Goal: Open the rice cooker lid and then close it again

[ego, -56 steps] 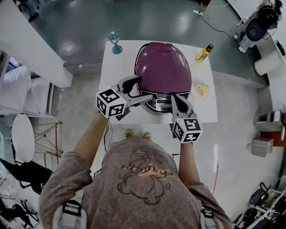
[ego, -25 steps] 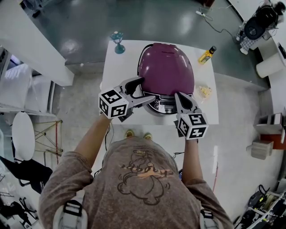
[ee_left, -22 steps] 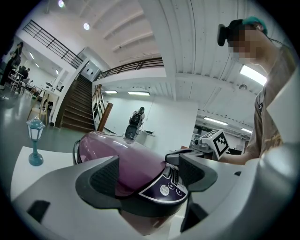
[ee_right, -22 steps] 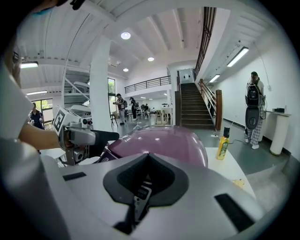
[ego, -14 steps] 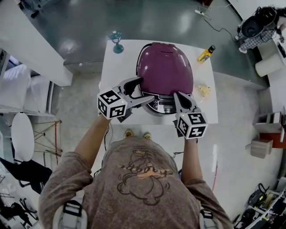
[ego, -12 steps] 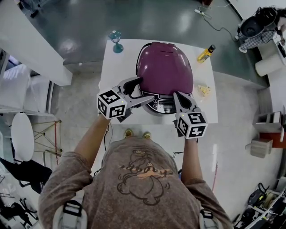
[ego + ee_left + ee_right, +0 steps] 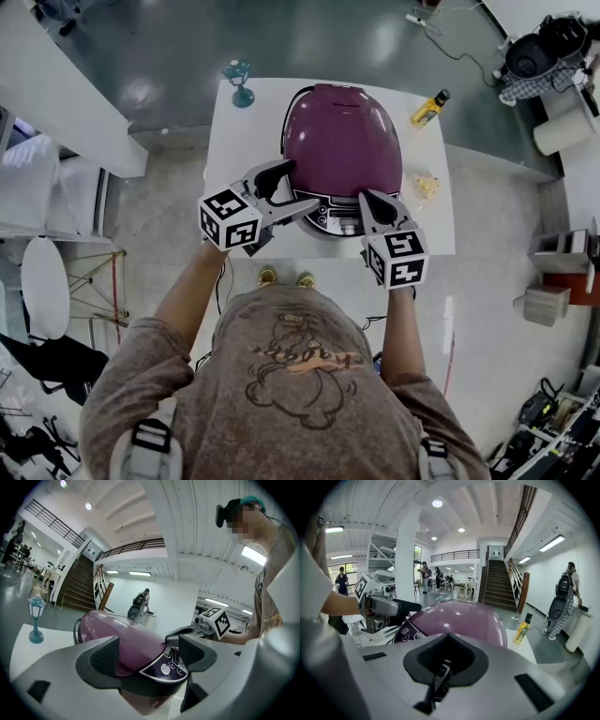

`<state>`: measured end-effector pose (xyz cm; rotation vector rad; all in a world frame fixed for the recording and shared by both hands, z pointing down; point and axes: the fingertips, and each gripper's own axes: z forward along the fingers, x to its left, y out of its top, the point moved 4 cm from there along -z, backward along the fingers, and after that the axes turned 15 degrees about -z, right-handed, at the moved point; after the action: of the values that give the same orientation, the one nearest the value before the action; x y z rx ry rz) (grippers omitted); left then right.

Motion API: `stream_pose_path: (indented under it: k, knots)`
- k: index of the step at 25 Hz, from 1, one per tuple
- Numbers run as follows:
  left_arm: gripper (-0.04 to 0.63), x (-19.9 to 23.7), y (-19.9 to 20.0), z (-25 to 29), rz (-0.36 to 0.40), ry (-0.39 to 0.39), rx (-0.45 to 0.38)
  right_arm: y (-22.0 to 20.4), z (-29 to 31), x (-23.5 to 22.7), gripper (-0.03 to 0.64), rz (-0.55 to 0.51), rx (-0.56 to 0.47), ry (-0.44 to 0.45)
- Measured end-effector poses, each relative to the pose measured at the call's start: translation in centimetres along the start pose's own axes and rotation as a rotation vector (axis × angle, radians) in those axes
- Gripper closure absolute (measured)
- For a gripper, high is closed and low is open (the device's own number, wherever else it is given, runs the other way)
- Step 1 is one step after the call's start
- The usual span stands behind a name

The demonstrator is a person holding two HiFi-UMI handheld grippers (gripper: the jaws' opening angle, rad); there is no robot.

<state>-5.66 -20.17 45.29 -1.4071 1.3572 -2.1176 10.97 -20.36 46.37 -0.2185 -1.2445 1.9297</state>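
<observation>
The purple rice cooker stands on the white table with its lid down. Its dark control panel faces me. My left gripper is open at the cooker's front left corner, one finger along the side and the other near the panel. In the left gripper view, the lid and panel show between the open pads. My right gripper is shut, its tip at the panel's right end. In the right gripper view, the lid fills the space beyond the closed jaws.
A blue goblet-shaped ornament stands at the table's far left corner. A yellow bottle lies at the far right, and a small yellowish item sits right of the cooker. Grey floor surrounds the table.
Both grippers have stayed at the cooker's front, with only slight shifts in the view. The lid has stayed down throughout.
</observation>
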Motion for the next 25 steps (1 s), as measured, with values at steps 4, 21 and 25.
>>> stream_pose_path:
  k: [4,21,25]
  knots:
    - [0.202,0.02,-0.09,-0.01,0.003,0.006,-0.001,-0.08,0.15,0.12,0.615,0.003,0.017,0.014]
    - [0.202,0.11,0.39,-0.07,-0.03,0.009,0.028,0.52,0.27,0.06,0.614,0.036,0.113,0.014]
    - [0.202,0.2,0.45,-0.09,-0.041,0.011,0.028,0.5,0.33,0.24,0.615,0.059,0.127,-0.019]
